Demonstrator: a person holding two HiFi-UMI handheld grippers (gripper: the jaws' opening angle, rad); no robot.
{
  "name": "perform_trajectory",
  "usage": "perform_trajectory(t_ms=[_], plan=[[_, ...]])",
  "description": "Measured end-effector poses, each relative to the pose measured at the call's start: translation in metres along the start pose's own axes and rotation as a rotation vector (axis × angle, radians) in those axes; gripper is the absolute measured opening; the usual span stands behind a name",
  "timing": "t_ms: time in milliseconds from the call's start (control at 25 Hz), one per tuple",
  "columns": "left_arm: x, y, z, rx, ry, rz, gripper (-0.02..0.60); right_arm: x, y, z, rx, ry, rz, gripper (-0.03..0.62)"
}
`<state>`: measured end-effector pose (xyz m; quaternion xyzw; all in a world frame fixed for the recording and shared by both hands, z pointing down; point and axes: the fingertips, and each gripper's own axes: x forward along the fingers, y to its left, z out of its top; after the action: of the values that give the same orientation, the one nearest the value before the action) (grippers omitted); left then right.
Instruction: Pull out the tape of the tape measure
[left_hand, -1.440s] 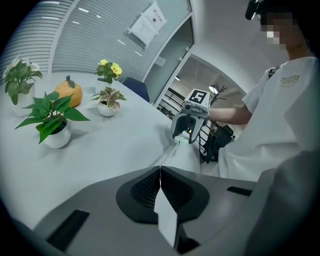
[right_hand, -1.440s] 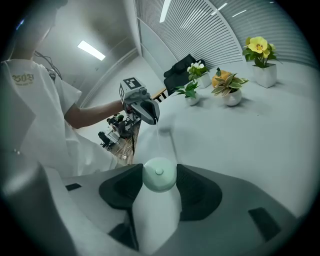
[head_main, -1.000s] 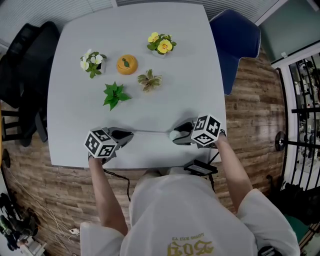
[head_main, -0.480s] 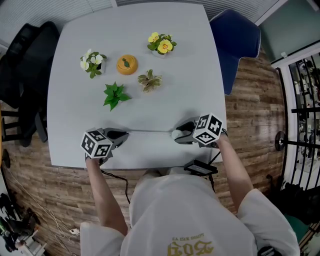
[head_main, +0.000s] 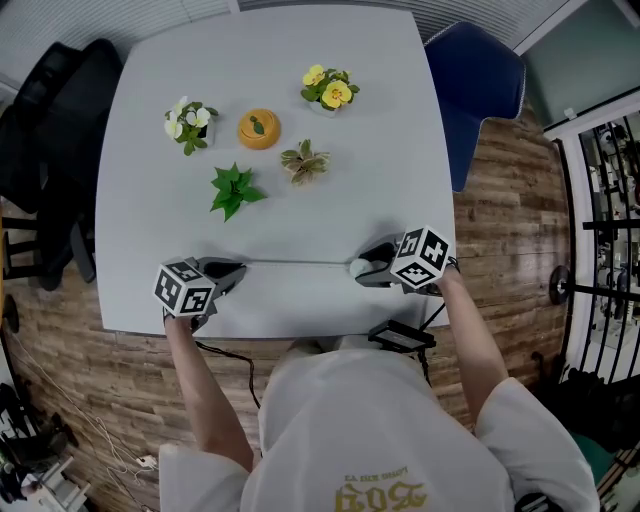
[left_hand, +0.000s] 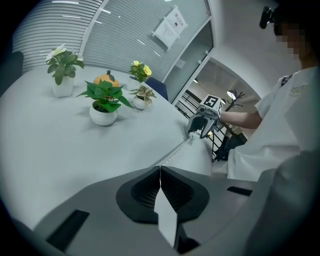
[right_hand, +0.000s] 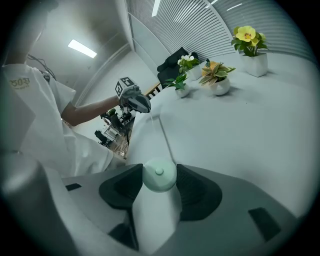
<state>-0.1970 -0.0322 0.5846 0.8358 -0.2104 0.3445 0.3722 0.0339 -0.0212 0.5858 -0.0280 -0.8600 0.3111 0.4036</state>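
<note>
The left tool (head_main: 236, 270) is clenched on the tape (head_main: 295, 263), which is stretched along the bench (head_main: 300, 120) rightward to the tape measure (head_main: 357, 268), gripped by the right tool (head_main: 366, 270). A coming pull is judged leftward along that line.

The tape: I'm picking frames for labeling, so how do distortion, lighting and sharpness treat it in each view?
Head view: soft even light, faint shadows, table edges bowed, the tape a thin clear line. Left gripper view: strong fisheye, dark round vignette, the tape end at the shut jaws slightly soft. Right gripper view: same fisheye and vignette, the tape measure case soft near the lens.
</note>
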Motion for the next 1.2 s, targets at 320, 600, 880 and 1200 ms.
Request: perform_trajectory(t_ms=[320, 600, 880, 1200], plan=[[-0.012, 0.015, -0.010, -0.029, 0.001, 0.024, 0.008, -0.002, -0.005, -0.003, 0.025, 0.004, 0.001, 0.225], [-0.022, 0.026, -0.021, -0.063, 0.004, 0.040, 0.006, -0.005, -0.009, -0.006, 0.027, 0.033, -0.007, 0.225], [-0.036, 0.039, -0.030, -0.094, -0.005, 0.065, 0.008, -0.009, -0.013, -0.008, 0.031, 0.051, -0.010, 0.225], [-0.044, 0.048, -0.038, -0.114, 0.007, 0.089, 0.006, -0.012, -0.017, -0.012, 0.037, 0.068, -0.017, 0.225]])
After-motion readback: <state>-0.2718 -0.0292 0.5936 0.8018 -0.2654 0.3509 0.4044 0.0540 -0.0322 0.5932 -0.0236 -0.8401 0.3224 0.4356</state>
